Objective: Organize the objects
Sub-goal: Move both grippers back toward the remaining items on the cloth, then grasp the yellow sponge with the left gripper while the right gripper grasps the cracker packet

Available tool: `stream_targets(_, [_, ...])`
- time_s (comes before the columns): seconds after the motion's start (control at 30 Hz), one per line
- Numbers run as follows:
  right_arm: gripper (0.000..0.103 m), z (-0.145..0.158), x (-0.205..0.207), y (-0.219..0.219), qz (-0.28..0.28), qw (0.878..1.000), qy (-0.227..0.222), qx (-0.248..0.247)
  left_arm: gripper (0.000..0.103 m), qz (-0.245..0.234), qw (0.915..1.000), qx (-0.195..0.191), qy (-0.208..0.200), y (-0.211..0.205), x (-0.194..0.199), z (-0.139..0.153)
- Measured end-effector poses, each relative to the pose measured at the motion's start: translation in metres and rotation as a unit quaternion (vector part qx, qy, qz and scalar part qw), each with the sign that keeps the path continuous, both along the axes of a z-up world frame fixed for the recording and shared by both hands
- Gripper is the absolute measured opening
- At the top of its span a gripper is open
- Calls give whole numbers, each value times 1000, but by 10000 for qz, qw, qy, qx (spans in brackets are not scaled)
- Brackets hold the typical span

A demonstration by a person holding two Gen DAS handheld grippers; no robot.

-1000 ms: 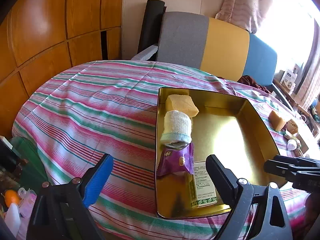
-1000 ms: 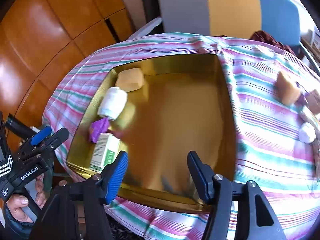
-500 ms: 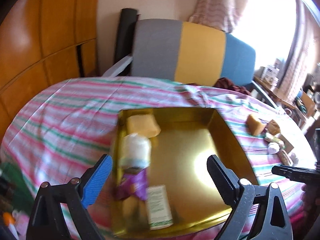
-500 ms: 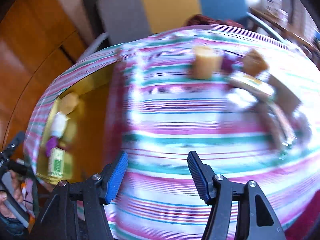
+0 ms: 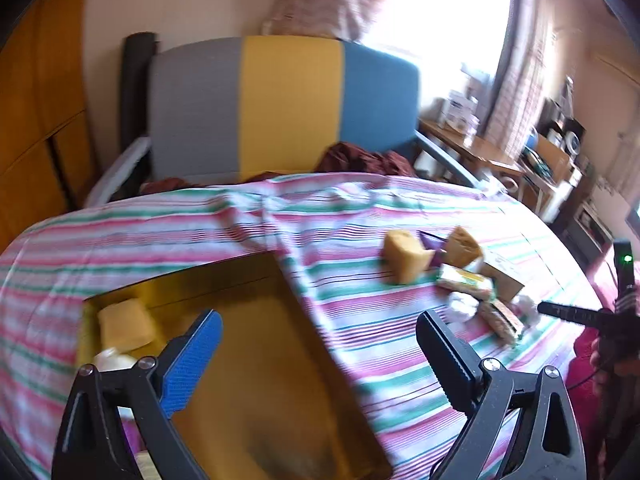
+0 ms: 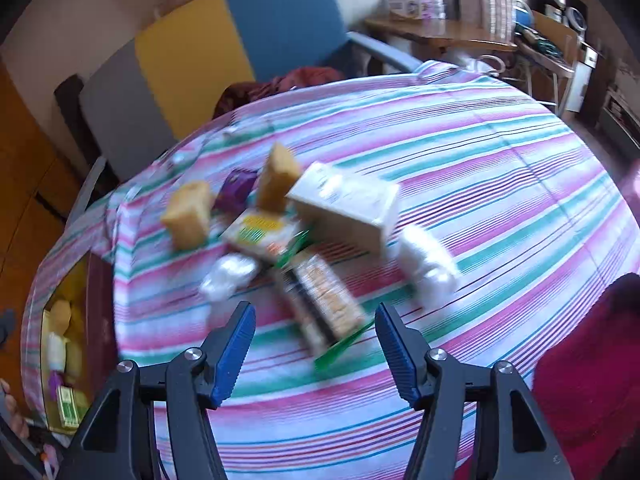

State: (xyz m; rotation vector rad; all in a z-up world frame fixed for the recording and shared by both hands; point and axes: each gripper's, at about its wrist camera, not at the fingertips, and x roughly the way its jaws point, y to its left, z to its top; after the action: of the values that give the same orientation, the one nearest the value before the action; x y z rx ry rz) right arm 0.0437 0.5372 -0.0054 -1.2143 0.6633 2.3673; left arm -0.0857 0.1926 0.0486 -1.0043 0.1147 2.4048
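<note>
A gold tray (image 5: 280, 392) lies on the striped tablecloth and holds a yellow sponge (image 5: 124, 322) and a white roll (image 5: 112, 360). My left gripper (image 5: 316, 356) is open and empty above the tray's right side. A pile of loose objects lies to the right: two sponges (image 6: 188, 214), a purple packet (image 6: 236, 188), a white box (image 6: 348, 208), a cracker pack (image 6: 324, 300), white rolls (image 6: 230, 276). My right gripper (image 6: 316, 352) is open and empty just in front of the cracker pack. The tray shows at the left of the right wrist view (image 6: 80, 292).
A grey, yellow and blue chair (image 5: 280, 108) stands behind the table. A wooden wall (image 5: 36, 128) is at the left. A cluttered desk (image 5: 500, 152) stands at the right. A dark red cloth (image 6: 592, 360) lies at the table's near right edge.
Both grippers have swung to the right, away from the tray and toward the pile of loose objects. Both stay open and empty.
</note>
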Motion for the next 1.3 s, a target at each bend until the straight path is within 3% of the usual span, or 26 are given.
stream_targets(0.27, [64,-21,17,46,-565,9954,462,-621,98,-672,9965,-432,-226,101,-19,-19])
stream_targets(0.37, [65,-33,22,59,-678,9891,574,-1176,98,-695,9952,-519,-452,130,-35,-32])
stream_targets(0.63, [69,-39,16,60,-467,9858,642,-1482,98,-567,9906,-432,-1170,185,-83,-63])
stream_targets(0.77, [70,-41,13,58,-357,9842,660,-1603,98,-482,9907,-374,-1217,204,-101,-64])
stream_targets(0.97, [70,-43,12,59,-295,9817,709,-1744,97,-471,9874,-736,-1317,237,-125,-84])
stream_targets(1.03, [71,-43,11,58,-255,9816,700,-1756,93,-441,9862,-861,-1344,246,-129,-92])
stream_targets(1.1, [71,-43,9,57,-226,9820,684,-1747,67,-488,9843,-1019,-1359,254,-134,-103])
stream_targets(1.13, [71,-43,9,56,-216,9822,670,-1739,64,-449,9829,-1215,-1311,256,-135,-109])
stream_targets(1.17, [71,-43,8,56,-209,9824,657,-1734,53,-380,9824,-1388,-1189,257,-135,-113])
stream_targets(1.3, [71,-43,6,54,-158,9836,628,-1685,50,-419,9856,-1250,-1058,243,-127,-112])
